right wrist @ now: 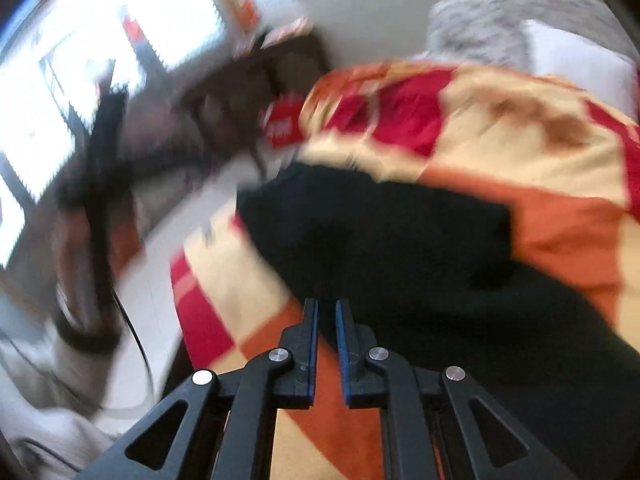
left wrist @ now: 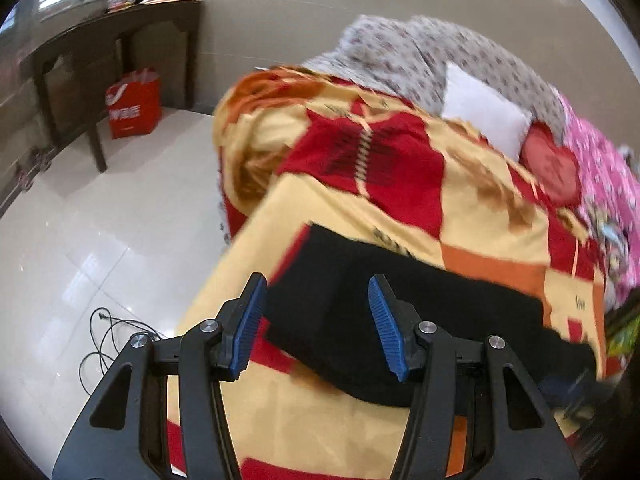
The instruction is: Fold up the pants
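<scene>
Black pants (left wrist: 360, 320) lie on a bed covered by a red, yellow and orange blanket (left wrist: 360, 208). My left gripper (left wrist: 318, 292) is open, its blue-padded fingers spread above the pants' near left end, holding nothing. In the blurred right wrist view the pants (right wrist: 400, 240) spread ahead and to the right. My right gripper (right wrist: 327, 308) is nearly closed with a thin gap at the pants' near edge; whether cloth is pinched between the pads cannot be told.
A white pillow (left wrist: 480, 112), a grey patterned quilt (left wrist: 420, 52) and pink bedding (left wrist: 600, 184) lie at the bed's far end. A dark wooden table (left wrist: 100, 52) and a red bag (left wrist: 134, 106) stand on the tiled floor at left, with a cable (left wrist: 104, 332) nearby.
</scene>
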A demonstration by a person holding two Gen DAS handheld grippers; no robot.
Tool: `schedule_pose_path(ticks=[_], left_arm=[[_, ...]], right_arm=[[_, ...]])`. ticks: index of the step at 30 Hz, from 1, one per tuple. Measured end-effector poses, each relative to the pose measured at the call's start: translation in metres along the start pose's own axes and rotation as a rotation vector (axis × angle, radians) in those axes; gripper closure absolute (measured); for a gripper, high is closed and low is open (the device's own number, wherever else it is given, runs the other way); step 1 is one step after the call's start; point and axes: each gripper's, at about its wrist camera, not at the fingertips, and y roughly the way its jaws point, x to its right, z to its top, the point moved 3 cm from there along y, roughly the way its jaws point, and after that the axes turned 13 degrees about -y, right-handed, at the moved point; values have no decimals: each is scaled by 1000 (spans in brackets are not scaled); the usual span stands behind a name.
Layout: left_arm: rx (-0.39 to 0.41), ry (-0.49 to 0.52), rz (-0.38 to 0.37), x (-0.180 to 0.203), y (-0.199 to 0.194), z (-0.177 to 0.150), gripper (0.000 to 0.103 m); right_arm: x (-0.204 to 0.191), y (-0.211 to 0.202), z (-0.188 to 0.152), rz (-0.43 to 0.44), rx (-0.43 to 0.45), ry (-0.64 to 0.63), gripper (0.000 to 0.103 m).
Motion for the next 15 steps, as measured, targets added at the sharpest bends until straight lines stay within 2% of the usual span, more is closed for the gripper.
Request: schedule_pose_path(ticks=[2, 4, 9, 10, 11, 12, 15], left_arm=[[-40, 43, 8, 13, 15, -11, 51], [-65, 62, 11, 21, 28, -19, 51], [-73, 94, 57, 31, 46, -32, 51], [-78, 98, 60, 32, 48, -34, 51], [-85, 100, 60, 32, 51, -35, 51], [-89, 100, 62, 33, 53, -35, 51], [-90, 91, 62, 32, 57, -34, 51]], right_arm=[[31, -6, 7, -107, 12, 74, 79], [53, 4, 10, -146, -5, 128, 77], [81, 46, 15, -67, -50, 198, 77], [81, 50, 17, -35, -25, 200, 77], [80, 53, 20, -28, -2, 198, 86], [80, 54, 22, -49, 5, 191, 93], [86, 57, 33, -119, 23, 164, 96]])
